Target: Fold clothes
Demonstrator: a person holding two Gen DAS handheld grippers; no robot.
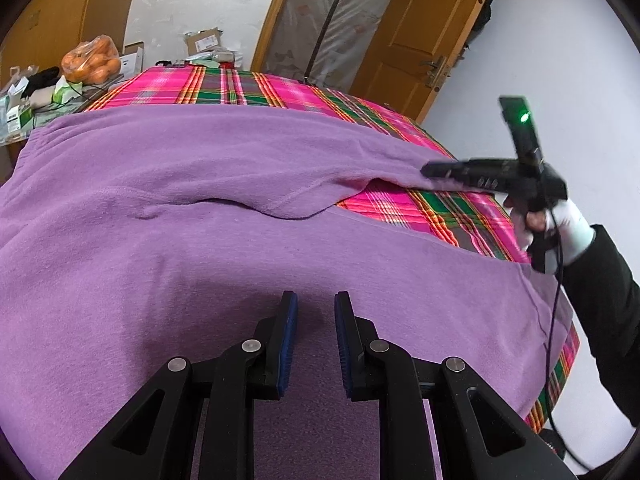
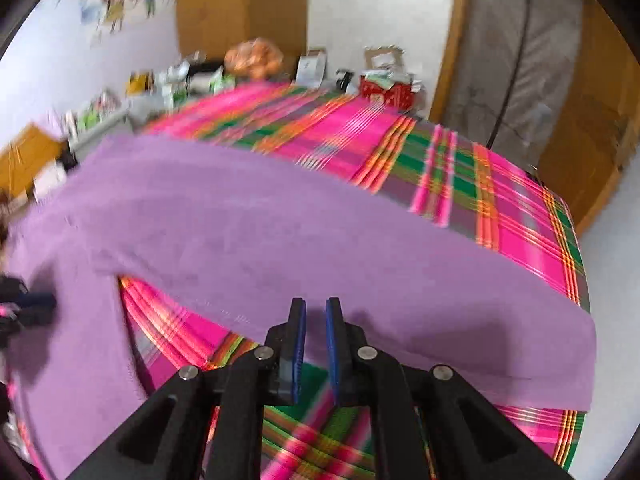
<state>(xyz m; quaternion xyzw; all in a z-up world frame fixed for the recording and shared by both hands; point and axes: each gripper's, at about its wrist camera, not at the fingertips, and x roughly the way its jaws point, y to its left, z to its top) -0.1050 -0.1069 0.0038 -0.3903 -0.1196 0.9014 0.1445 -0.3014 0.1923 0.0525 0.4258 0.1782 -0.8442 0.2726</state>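
A purple garment (image 1: 200, 208) lies spread over a pink and green plaid cloth (image 1: 420, 208). One sleeve (image 1: 360, 152) stretches out to the right. My left gripper (image 1: 316, 300) hovers low over the garment's body, open by a narrow gap, with nothing between its blue pads. A white-gloved hand (image 1: 572, 228) holds my right gripper (image 1: 430, 170) at the sleeve's near edge. In the blurred right wrist view the right gripper (image 2: 316, 306) is open by a slit over that sleeve edge (image 2: 440, 300) and the plaid cloth (image 2: 440, 160), gripping nothing. The left gripper (image 2: 28, 304) shows dimly at the far left.
A bag of oranges (image 1: 92, 60), boxes and small packets crowd the far left behind the plaid cloth. A wooden door (image 1: 420, 40) stands beyond. The plaid surface drops off at its right edge (image 1: 560, 360), beside a dark sleeve (image 1: 608, 300).
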